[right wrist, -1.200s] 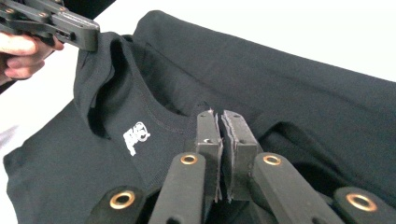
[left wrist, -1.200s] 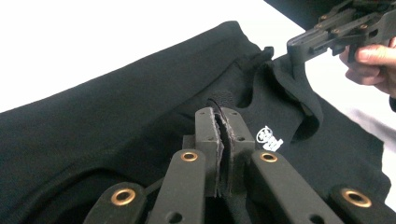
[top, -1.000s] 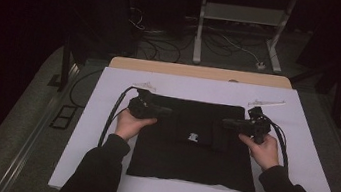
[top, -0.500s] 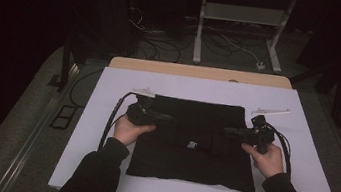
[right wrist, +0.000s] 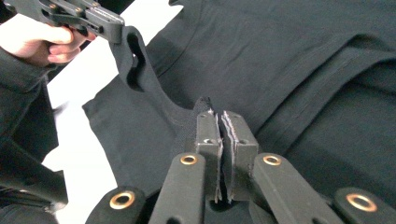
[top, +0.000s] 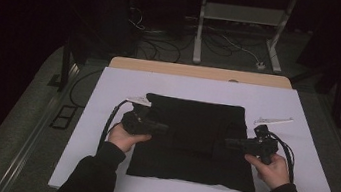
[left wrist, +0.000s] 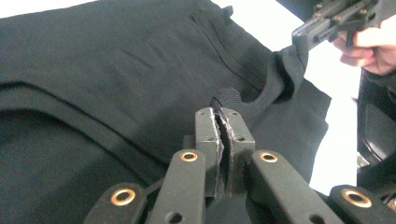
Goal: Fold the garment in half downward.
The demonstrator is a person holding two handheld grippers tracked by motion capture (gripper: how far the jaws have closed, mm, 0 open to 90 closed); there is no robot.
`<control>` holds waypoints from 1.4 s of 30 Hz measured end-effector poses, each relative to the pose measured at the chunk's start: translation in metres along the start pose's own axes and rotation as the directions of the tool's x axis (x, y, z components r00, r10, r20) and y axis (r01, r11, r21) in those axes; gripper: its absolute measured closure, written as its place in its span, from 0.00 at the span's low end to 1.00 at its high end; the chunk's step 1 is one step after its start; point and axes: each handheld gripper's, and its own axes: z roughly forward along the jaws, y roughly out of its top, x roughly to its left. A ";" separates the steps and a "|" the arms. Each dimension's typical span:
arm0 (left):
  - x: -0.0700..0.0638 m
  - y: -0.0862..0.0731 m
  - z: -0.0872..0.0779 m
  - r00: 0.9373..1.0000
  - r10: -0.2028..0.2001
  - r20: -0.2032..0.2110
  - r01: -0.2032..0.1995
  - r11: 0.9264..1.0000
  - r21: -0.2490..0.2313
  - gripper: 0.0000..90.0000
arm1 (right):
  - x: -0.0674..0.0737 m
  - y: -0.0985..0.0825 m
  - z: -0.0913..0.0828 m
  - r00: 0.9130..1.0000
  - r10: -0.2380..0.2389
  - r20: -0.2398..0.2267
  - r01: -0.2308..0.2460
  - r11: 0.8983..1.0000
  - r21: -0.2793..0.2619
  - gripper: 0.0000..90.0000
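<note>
A black T-shirt (top: 192,139) lies folded at the centre of the white worktop (top: 307,115). The left gripper (top: 161,126), at mid-left, has its jaws pinching a fold of the fabric. The right gripper (top: 229,142), at mid-right, pinches the opposite edge the same way, jaws pressed tight on cloth.

Black long sleeves (top: 96,176); black tongs (left wrist: 223,122) with brass-ringed rivets, grey plates and looping black cables (top: 108,120).
</note>
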 end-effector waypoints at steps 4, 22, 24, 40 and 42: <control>-0.005 -0.006 -0.003 1.000 0.002 0.004 -0.002 1.000 0.011 0.95 | 0.002 -0.004 -0.001 1.000 0.008 -0.015 -0.008 1.000 0.009 0.94; -0.032 -0.030 -0.008 0.996 0.065 0.061 -0.071 0.992 0.107 0.95 | 0.015 -0.024 -0.006 0.999 0.005 -0.044 -0.002 0.997 0.071 0.94; -0.034 -0.033 -0.008 0.995 0.076 0.069 -0.084 0.988 0.128 0.95 | 0.018 -0.027 -0.006 0.999 0.000 -0.050 0.004 0.997 0.077 0.94; -0.051 -0.050 -0.003 0.984 0.116 0.137 -0.147 0.961 0.235 0.95 | 0.034 -0.045 -0.009 0.996 -0.011 -0.090 0.023 0.990 0.141 0.94; -0.052 -0.052 -0.003 0.983 0.114 0.142 -0.147 0.959 0.244 0.95 | 0.037 -0.047 -0.008 0.996 -0.012 -0.092 0.026 0.988 0.153 0.94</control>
